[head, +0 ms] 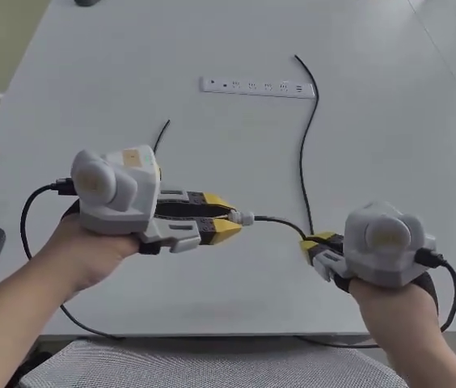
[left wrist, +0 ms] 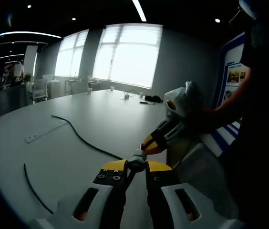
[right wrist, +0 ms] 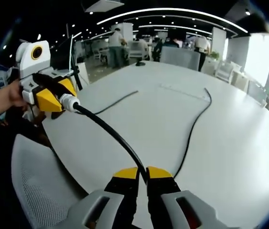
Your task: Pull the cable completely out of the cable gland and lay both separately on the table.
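While the left gripper [head: 230, 218] pinches the white cable gland [head: 245, 217] and the right gripper [head: 312, 243] clamps the black cable [head: 279, 220] above the table [head: 131, 81], looks like mid-pull. Next up: draw the hands apart till it slips free.

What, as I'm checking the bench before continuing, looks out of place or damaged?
Nothing stands out: the left gripper clamps the cable gland, the right gripper the cable, whose slack trails untangled across the table.
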### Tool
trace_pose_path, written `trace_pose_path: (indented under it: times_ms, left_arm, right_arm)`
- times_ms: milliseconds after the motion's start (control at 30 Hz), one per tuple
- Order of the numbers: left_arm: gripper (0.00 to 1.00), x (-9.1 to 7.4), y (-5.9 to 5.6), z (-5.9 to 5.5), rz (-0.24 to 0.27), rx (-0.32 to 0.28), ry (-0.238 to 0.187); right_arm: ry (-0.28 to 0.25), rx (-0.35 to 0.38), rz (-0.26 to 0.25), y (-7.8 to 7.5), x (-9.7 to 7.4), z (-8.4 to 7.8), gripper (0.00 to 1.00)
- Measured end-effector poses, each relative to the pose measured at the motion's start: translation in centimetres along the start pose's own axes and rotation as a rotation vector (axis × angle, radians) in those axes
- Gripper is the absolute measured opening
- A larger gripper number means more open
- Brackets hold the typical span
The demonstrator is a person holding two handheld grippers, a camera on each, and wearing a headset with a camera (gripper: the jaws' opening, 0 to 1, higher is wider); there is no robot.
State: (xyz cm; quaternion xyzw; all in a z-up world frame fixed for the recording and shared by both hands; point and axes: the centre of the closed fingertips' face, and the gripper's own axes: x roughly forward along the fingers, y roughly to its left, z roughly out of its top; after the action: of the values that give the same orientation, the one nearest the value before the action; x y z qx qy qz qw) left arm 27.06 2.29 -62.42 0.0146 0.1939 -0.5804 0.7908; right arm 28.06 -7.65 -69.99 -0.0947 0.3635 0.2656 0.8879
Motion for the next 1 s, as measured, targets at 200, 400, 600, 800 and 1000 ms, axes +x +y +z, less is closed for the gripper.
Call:
trace_pose_path:
  times_ms: [200,400,600,800,1000]
  left_arm:
    - [0.15,-0.2,0.1,0.1,0.002,-0.004,-0.004]
    - [0.15,-0.2,0.1,-0.1,0.0,-0.002,0.001]
    - [0.15,-0.3,0.1,-0.1,-0.003,0.0,0.002]
    - [0.15,-0.1,0.1,-0.3,-0.005,0.004,0.012]
    - [0.15,-0.1,0.1,-0.3,-0.007,0.005,0.015]
  right_arm:
    - [-0.006,-0.04,0.001,0.3,-1.1,0.4,0.07]
    - [-0.054,-0.169,0.018,1.9,-2.4,2.8,0.13]
    - [-0.073,-0.369,0.011,4.1,-2.0,5.5,0.13]
    - [-0.076,-0.487,0.028,6.2,-0.8,6.8,0.12]
    - [-0.077,-0.523,0.031,6.5,-0.6,7.2,0.09]
